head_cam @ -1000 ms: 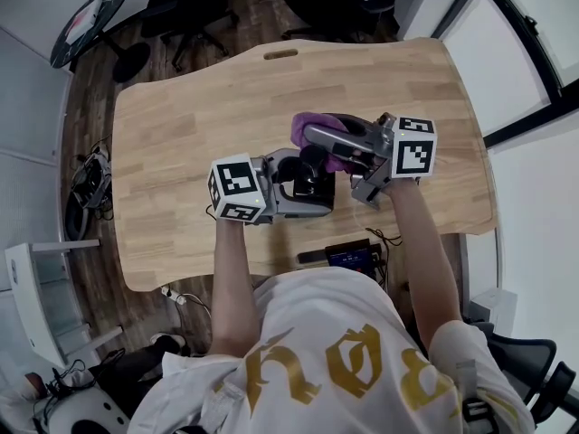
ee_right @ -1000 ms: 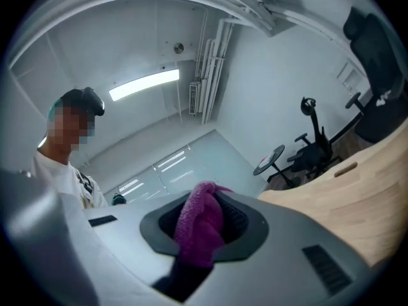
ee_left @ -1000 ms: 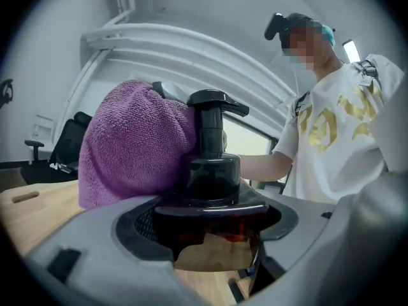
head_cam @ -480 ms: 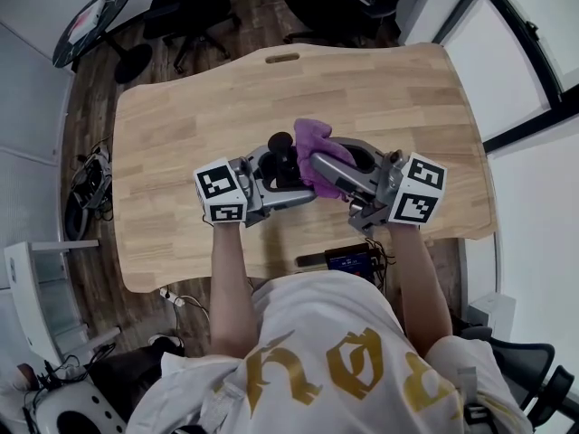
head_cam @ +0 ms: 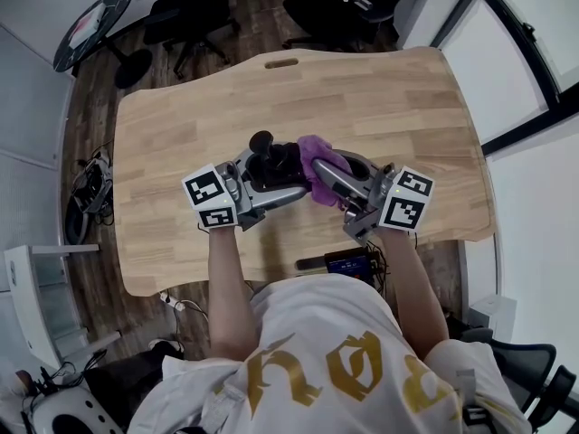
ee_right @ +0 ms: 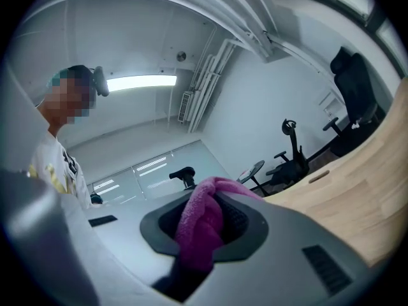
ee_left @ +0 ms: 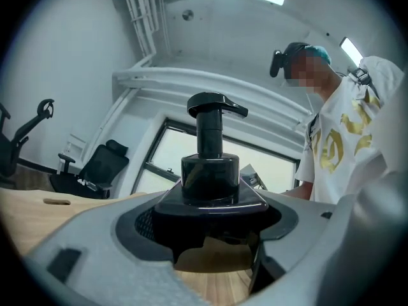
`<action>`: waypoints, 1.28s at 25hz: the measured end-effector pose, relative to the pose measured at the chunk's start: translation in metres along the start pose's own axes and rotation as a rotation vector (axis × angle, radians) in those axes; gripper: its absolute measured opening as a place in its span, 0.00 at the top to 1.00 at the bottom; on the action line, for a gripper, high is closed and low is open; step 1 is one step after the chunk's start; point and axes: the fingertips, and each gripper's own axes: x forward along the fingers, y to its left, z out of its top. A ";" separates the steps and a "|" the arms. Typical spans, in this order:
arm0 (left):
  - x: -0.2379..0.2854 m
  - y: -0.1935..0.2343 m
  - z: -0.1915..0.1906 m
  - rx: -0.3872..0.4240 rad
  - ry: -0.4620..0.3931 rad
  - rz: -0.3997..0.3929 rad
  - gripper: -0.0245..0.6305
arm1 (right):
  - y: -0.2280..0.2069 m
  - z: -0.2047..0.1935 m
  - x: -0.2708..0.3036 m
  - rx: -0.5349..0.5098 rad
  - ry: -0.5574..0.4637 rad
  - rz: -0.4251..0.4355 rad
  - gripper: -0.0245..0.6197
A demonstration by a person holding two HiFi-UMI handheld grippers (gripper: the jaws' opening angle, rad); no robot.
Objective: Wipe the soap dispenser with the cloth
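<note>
Left claw [head_cam: 269,177] clamps the black soap dispenser [head_cam: 273,159]; right claw [head_cam: 319,172] pinches the purple cloth [head_cam: 317,149] against its 3 o'clock side.

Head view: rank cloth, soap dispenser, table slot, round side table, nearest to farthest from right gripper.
1. cloth, in right gripper jaws.
2. soap dispenser, just left.
3. table slot, far edge.
4. round side table, top left.

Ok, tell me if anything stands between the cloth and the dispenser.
Nothing visible does. The left tool grips the dispenser, the right tool grips the cloth, and in the head view the cloth sits right beside the dispenser with no other thing between them. Contact cannot be told.
</note>
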 end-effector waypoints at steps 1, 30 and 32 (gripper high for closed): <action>0.000 -0.002 0.002 0.006 -0.002 -0.005 0.41 | -0.005 0.000 -0.001 0.018 -0.008 -0.014 0.87; -0.004 0.009 0.036 0.082 -0.175 0.103 0.41 | -0.065 -0.027 0.012 0.588 -0.326 -0.131 0.88; -0.003 0.010 0.038 0.084 -0.190 0.110 0.41 | -0.054 -0.039 0.022 0.572 -0.264 -0.110 0.88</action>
